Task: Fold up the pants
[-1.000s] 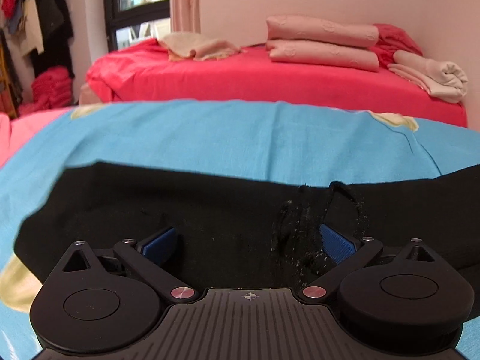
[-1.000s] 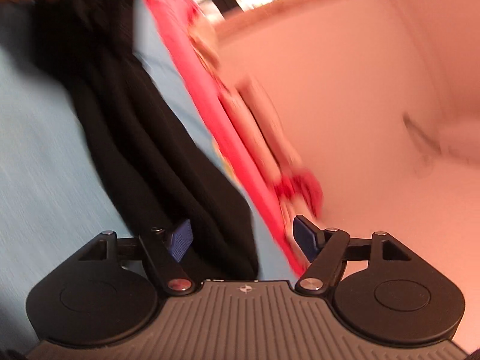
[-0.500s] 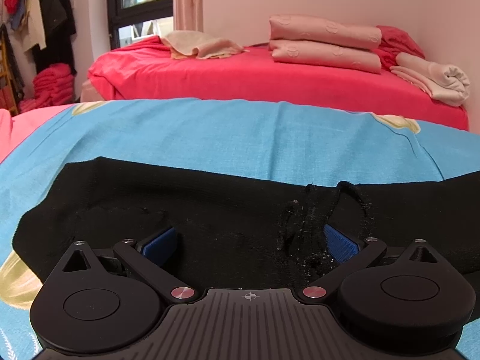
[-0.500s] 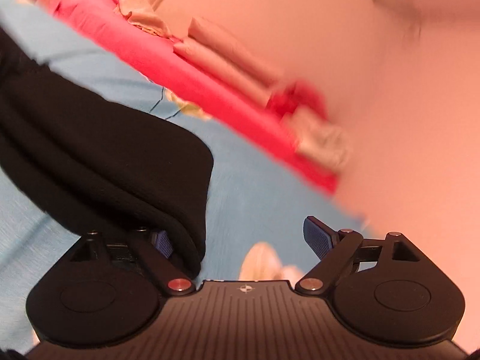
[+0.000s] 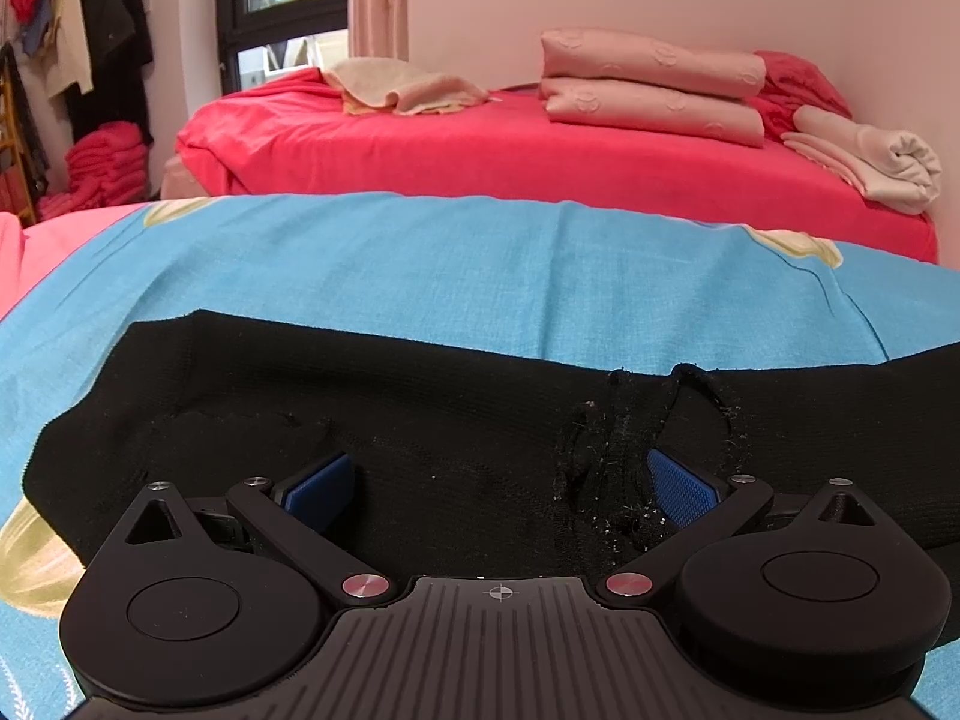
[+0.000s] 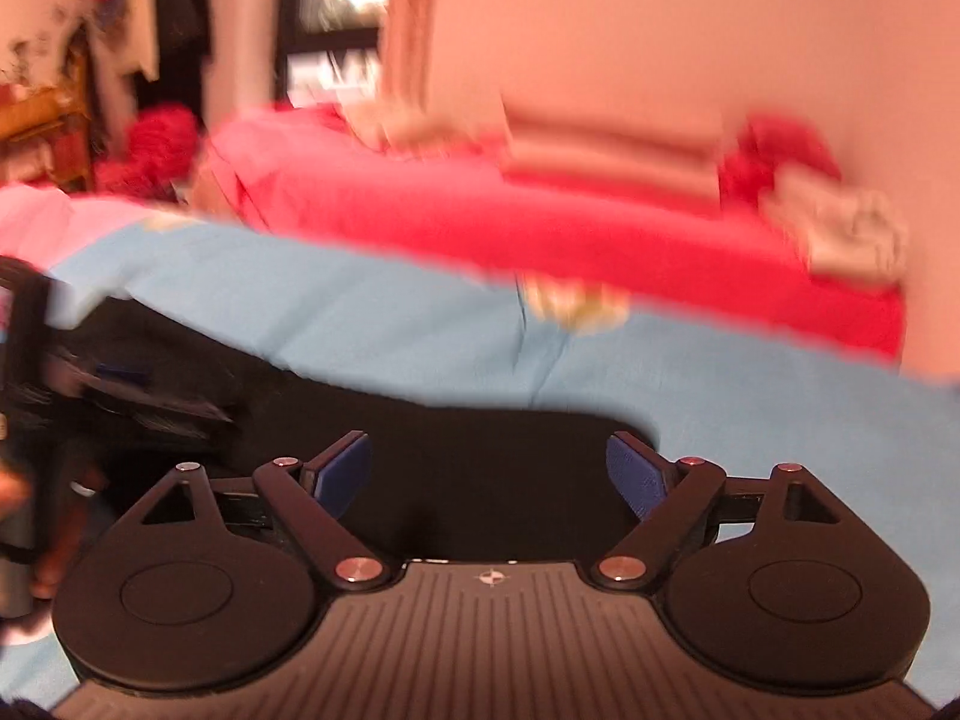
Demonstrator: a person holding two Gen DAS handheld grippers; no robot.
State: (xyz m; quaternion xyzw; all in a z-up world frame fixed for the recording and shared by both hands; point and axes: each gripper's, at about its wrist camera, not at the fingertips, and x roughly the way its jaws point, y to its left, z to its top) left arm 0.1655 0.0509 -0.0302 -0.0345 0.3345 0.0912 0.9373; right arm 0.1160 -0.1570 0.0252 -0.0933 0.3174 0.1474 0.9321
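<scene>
From the left wrist view, the black pants [image 5: 372, 420] lie flat as a long band across the blue bedsheet [image 5: 480, 276], which serves as the landmark here; the band runs from the sheet's left side off to its right edge, nearer the camera than the bare blue stretch. The left hand-held gripper [image 5: 501, 483] hovers low over the middle of the band with its blue pads spread wide and nothing between them. Between the pads, toward the right one, sits a bunched, lint-flecked patch with a loose drawstring [image 5: 690, 375], probably the waist area. The fabric looks like a soft, light knit: it should drape and sag when lifted, is not fragile, and is likely to slide little on the cotton sheet. Beyond the sheet stands a red bed [image 5: 540, 150] with folded pink blankets [image 5: 651, 87]. The right wrist view is motion-blurred. It shows a rounded end of the pants [image 6: 480, 468] on the same bedsheet [image 6: 750, 408], directly ahead of the right hand-held gripper [image 6: 489, 471], whose jaws are also wide apart and empty. The left hand-held gripper [image 6: 54, 354] appears smeared at the sheet's left. A sound hold would be a pinch through all layers at that rounded end's edge, since a single layer would let the rest slump.
</scene>
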